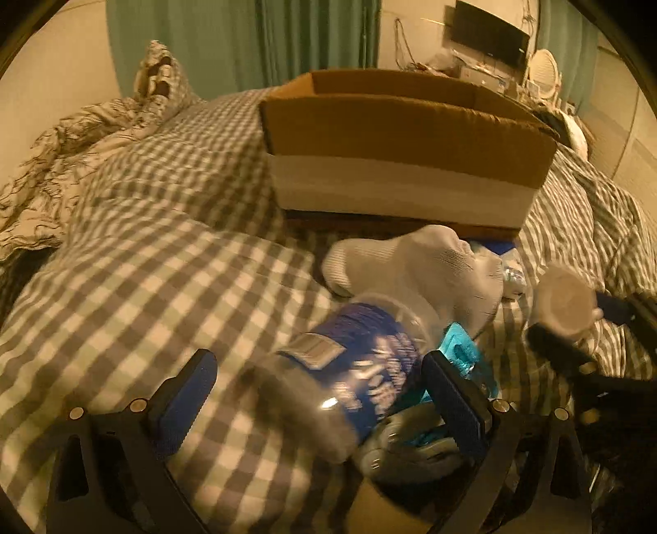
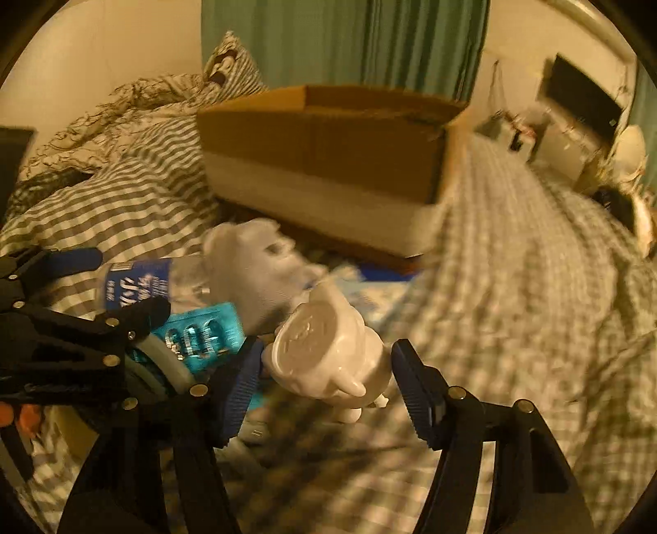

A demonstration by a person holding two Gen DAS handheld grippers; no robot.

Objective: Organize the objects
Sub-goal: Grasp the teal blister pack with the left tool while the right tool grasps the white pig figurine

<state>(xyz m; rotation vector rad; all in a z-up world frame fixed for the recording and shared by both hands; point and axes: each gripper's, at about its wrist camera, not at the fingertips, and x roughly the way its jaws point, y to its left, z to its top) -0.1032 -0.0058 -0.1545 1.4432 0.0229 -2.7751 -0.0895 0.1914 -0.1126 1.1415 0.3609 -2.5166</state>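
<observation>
Left gripper (image 1: 318,390): jaws spreading wide around a blue-labelled plastic bottle (image 1: 353,369).
Right gripper (image 2: 328,386): jaws standing wide, flanking a white figurine (image 2: 328,357).

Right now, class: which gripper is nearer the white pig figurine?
Right. The right gripper straddles the white pig figurine, fingers open either side. The left gripper sits further left, around the water bottle.

A checked bedspread (image 1: 172,263) covers the bed, with a rumpled patterned quilt (image 1: 53,164) bunched at the far left and a striped pillow (image 1: 158,78) upright behind it. Green curtains (image 1: 254,41) hang along the far wall. At far right, a dark screen (image 1: 488,35) stands above a cluttered desk (image 1: 484,72).
</observation>
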